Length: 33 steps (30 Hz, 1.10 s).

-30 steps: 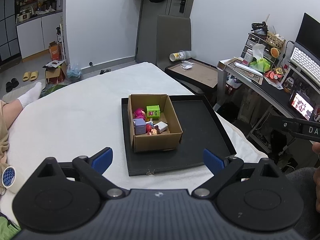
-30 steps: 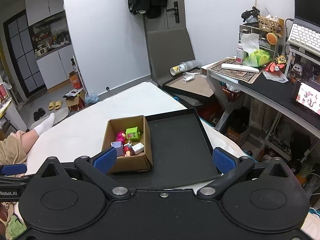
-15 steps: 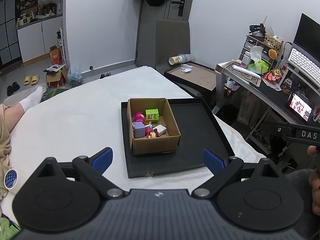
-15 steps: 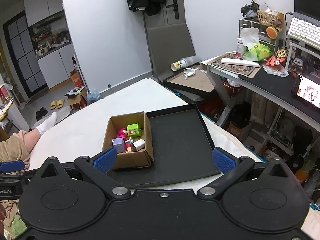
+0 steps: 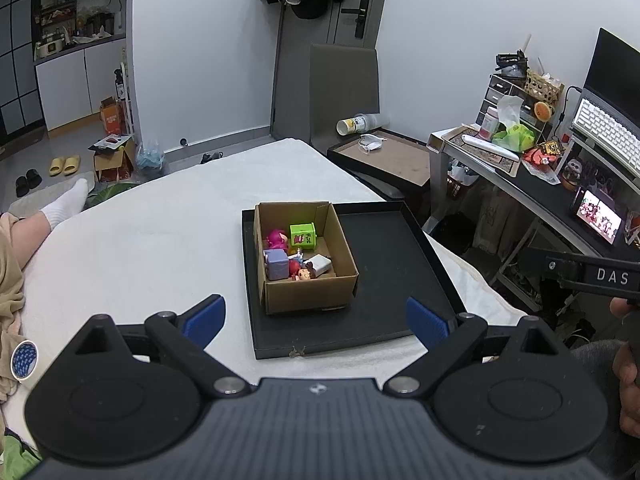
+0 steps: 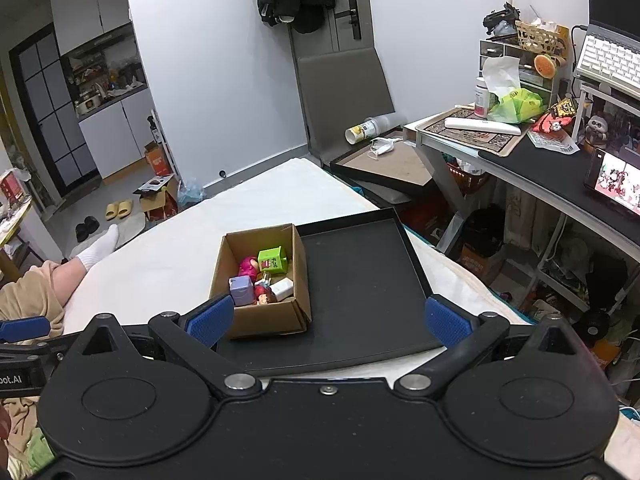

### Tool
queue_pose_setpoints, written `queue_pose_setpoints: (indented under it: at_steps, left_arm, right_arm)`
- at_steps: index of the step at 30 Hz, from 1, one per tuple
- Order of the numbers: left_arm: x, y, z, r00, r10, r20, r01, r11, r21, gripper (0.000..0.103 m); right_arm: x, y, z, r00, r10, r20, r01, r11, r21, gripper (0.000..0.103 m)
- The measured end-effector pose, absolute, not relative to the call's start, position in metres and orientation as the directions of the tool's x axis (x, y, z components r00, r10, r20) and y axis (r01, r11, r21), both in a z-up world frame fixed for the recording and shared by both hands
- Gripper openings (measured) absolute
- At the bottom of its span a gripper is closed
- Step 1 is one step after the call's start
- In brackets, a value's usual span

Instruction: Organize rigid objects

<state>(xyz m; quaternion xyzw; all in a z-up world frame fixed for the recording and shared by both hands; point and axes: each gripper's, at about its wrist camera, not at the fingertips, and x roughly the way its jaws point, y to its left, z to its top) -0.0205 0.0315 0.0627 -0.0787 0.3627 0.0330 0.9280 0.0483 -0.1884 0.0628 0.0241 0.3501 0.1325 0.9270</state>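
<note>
An open cardboard box stands on the left part of a black tray on a white bed. In it lie a green cube toy, a pink figure, a purple cube, a white block and a small doll head. My left gripper is open and empty, well short of the box. My right gripper is open and empty, near the tray's front edge.
The white bed spreads left of the tray. A person's leg with a white sock lies at the left. A cluttered desk stands at the right. A grey chair and a brown-topped side table stand behind.
Both grippers have drawn back and risen slightly; the box and tray look a little smaller and farther. Nothing was picked up.
</note>
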Motion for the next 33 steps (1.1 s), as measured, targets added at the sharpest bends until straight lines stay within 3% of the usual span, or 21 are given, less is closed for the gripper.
queue_pose_setpoints:
  at_steps: [33]
  left_arm:
    - [-0.0142, 0.0229, 0.0547, 0.742, -0.007, -0.671, -0.117, 0.983, -0.139, 0.096]
  right_arm:
    - [0.048, -0.1929, 0.0593, 0.714, 0.254, -0.652, -0.219, 0.966, 0.136, 0.103]
